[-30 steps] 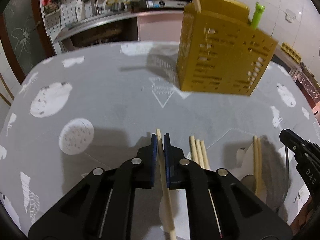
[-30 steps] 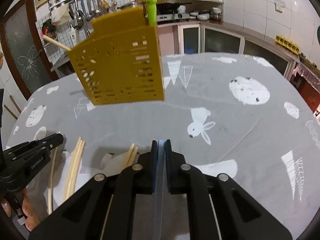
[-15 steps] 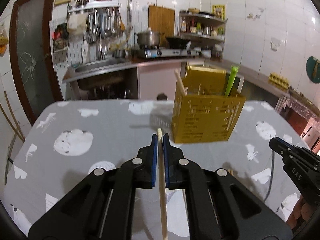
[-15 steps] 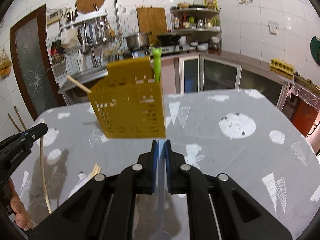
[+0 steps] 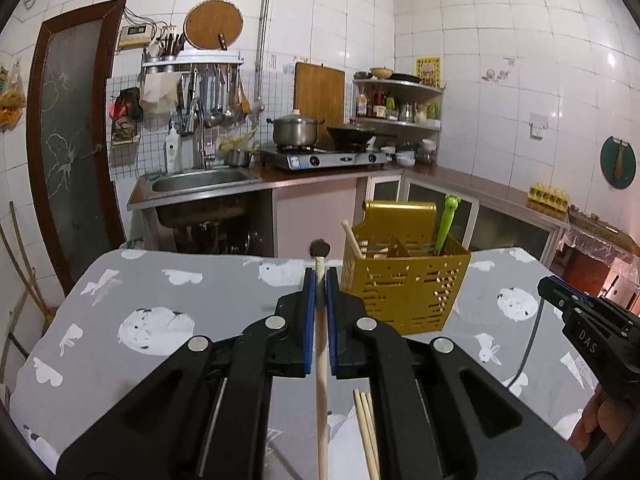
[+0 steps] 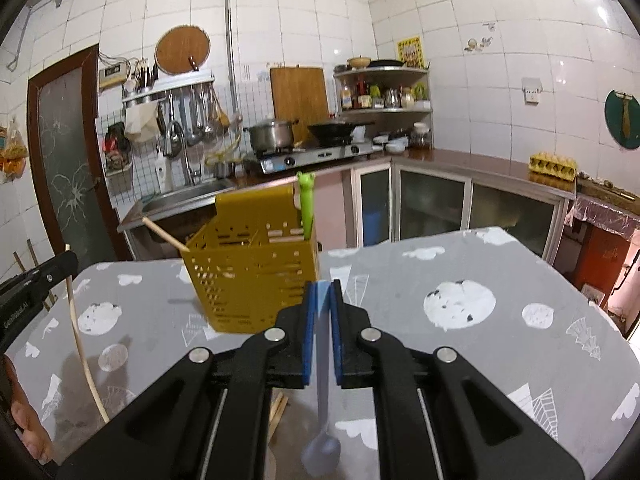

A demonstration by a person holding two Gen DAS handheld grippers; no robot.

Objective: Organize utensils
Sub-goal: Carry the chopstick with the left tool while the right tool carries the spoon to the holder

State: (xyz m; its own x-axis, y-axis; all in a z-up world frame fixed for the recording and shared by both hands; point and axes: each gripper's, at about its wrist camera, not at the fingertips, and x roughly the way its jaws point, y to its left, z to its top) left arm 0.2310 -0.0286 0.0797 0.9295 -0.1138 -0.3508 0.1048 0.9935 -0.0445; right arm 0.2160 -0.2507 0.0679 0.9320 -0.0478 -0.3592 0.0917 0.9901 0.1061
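My left gripper (image 5: 319, 280) is shut on a wooden chopstick (image 5: 321, 392) that hangs down from between the pads, high above the table. My right gripper (image 6: 321, 292) is shut on a pale blue spoon (image 6: 322, 428) with its bowl hanging down. The yellow perforated utensil basket (image 5: 404, 280) stands on the table ahead of both grippers; it also shows in the right wrist view (image 6: 250, 276). It holds a green frog-topped utensil (image 5: 446, 224) and a leaning chopstick (image 6: 165, 234). The left gripper's chopstick shows in the right wrist view (image 6: 82, 348).
Several loose chopsticks (image 5: 366, 428) lie on the grey patterned tablecloth (image 5: 160, 320) below the left gripper. More chopsticks (image 6: 278, 408) lie under the right gripper. Behind the table are a sink counter (image 5: 200, 184) and a stove (image 5: 320, 156).
Both grippers have lifted well above the table with the chopstick and the spoon. The views have tilted up from the tabletop to the kitchen, and the basket looks farther and lower.
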